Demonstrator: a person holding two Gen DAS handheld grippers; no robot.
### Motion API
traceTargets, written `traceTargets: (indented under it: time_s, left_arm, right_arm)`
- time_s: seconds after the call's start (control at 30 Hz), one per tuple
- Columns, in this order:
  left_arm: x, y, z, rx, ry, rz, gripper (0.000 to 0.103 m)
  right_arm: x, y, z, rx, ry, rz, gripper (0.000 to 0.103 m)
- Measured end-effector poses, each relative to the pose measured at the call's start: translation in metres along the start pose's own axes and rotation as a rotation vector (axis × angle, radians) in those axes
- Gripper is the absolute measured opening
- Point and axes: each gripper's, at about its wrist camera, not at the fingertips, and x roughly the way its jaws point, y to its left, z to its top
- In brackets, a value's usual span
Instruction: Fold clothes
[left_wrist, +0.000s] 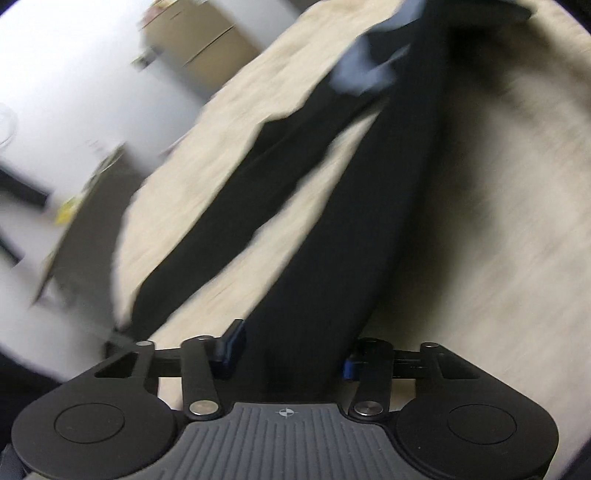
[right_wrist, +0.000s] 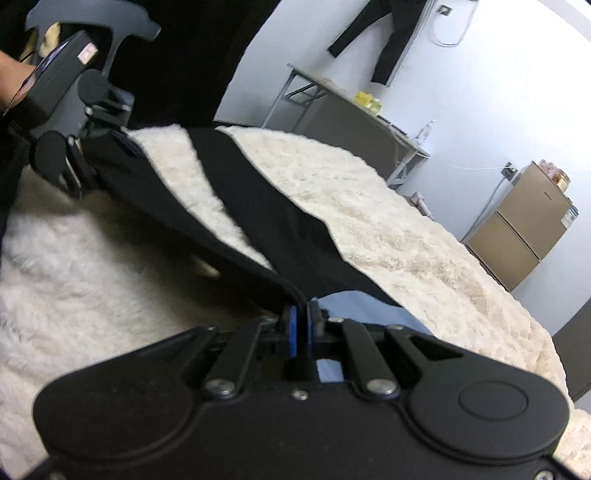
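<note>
**Black trousers stretched between two tools over a fluffy rug**

At nine o'clock in the right wrist view, the left tool (right_wrist: 79, 162) straddles one trouser leg end; whether its fingers press the cloth I cannot tell. The black trousers (right_wrist: 255, 206) run across the cream rug (right_wrist: 406, 229) toward six o'clock, where the right tool (right_wrist: 301, 325) is clamped on their edge. At three o'clock stands a brown fridge (right_wrist: 524, 236).
</note>
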Motion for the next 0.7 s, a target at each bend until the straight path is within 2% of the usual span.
traceTargets:
  time_s: [0.07,0.13,0.17,0.2,0.3,0.43,0.53,0.63,0.67,0.7]
  left_arm:
    - [0.014,0.022,-0.017,-0.046,0.066,0.025,0.037]
    - [0.027,0.043,-0.034,-0.104,0.104,0.052,0.026]
    - [0.032,0.052,-0.038,-0.128,0.115,0.05,0.014]
    - [0.039,0.062,-0.042,-0.153,0.127,0.047,0.006]
    - [0.046,0.083,-0.035,-0.144,0.12,0.113,0.003]
    - [0.056,0.116,-0.012,-0.137,0.09,0.143,0.003]
    - [0.08,0.144,0.013,-0.07,0.094,0.149,0.003]
    - [0.122,0.179,0.04,0.005,0.141,0.098,0.003]
    - [0.135,0.188,0.043,0.019,0.165,0.063,0.003]
    - [0.155,0.199,0.047,0.052,0.216,-0.023,0.003]
  right_arm:
    - [0.0,-0.005,0.003,0.028,-0.017,-0.017,0.004]
    - [0.004,-0.014,0.005,0.055,-0.023,-0.025,0.004]
    - [0.007,-0.018,0.005,0.066,-0.025,-0.029,0.003]
    - [0.01,-0.021,0.005,0.069,-0.026,-0.031,0.003]
    - [0.019,-0.034,0.006,0.073,-0.032,-0.055,0.003]
    - [0.04,-0.061,0.01,0.106,-0.042,-0.093,0.003]
    - [0.068,-0.086,0.018,0.14,-0.036,-0.093,0.003]
    - [0.12,-0.116,0.032,0.13,0.004,-0.04,0.003]
    - [0.137,-0.125,0.036,0.128,0.025,-0.011,0.003]
    - [0.149,-0.133,0.038,0.129,0.049,0.024,0.003]
